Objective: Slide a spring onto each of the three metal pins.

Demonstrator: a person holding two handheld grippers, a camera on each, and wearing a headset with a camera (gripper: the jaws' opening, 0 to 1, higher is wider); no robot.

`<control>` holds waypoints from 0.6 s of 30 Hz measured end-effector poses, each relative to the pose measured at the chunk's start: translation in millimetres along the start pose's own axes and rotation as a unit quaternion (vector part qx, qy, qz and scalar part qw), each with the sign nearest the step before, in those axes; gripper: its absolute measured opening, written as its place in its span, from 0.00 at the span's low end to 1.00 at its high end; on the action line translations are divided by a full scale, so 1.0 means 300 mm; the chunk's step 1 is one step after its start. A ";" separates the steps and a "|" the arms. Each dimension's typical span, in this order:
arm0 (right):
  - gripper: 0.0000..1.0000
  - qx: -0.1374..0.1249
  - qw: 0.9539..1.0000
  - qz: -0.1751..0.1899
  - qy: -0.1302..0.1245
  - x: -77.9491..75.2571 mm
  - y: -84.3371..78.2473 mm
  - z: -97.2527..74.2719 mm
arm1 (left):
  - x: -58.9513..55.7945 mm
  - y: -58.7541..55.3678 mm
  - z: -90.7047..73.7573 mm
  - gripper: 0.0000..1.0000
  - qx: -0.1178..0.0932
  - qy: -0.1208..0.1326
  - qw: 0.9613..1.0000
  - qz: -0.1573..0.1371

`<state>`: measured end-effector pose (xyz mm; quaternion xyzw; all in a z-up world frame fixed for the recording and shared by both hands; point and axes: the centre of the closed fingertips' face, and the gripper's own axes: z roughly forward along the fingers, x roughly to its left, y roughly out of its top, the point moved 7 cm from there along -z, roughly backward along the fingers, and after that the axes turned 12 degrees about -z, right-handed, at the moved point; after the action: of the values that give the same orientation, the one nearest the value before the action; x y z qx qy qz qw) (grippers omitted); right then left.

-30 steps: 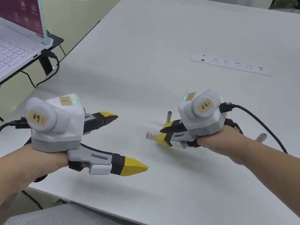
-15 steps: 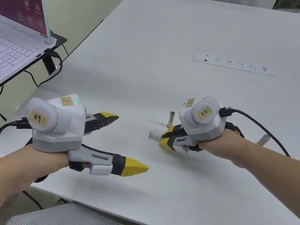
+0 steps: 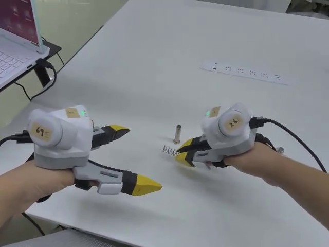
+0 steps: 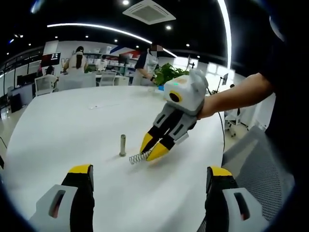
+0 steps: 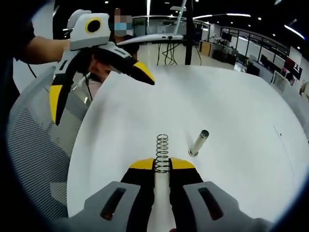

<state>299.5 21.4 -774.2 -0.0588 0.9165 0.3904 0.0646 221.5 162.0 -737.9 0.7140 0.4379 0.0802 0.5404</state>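
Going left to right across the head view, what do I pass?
White laptop → left gripper → small coiled steel spring → right gripper gripping it → black cable.

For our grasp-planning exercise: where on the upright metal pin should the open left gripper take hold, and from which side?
Probably low on the pin, fingers closing across its shaft from the side facing the left gripper. It stands upright, and its top must stay free for the spring held by the right gripper.

Left gripper and right gripper: white-grey, yellow-tipped jaws; black cables; labels possibly numbered.
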 end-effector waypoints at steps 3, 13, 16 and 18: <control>0.08 -0.001 1.000 -0.006 -0.002 0.008 -0.007 -0.043 | -0.012 0.005 0.017 0.94 0.003 -0.007 1.000 0.003; 0.08 -0.001 1.000 0.001 -0.019 0.004 -0.066 -0.171 | -0.062 0.026 0.081 0.93 0.014 -0.034 0.999 0.017; 0.08 0.003 1.000 -0.003 -0.023 0.007 -0.084 -0.204 | -0.073 0.026 0.101 0.93 0.020 -0.044 0.999 0.022; 0.08 0.004 1.000 -0.005 -0.024 0.010 -0.091 -0.223 | -0.079 0.027 0.111 0.92 0.023 -0.047 0.998 0.025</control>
<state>296.1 -46.1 -748.1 -0.0539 0.9160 0.3874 0.0890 231.2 121.4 -736.2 0.7398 0.3958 0.0498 0.5418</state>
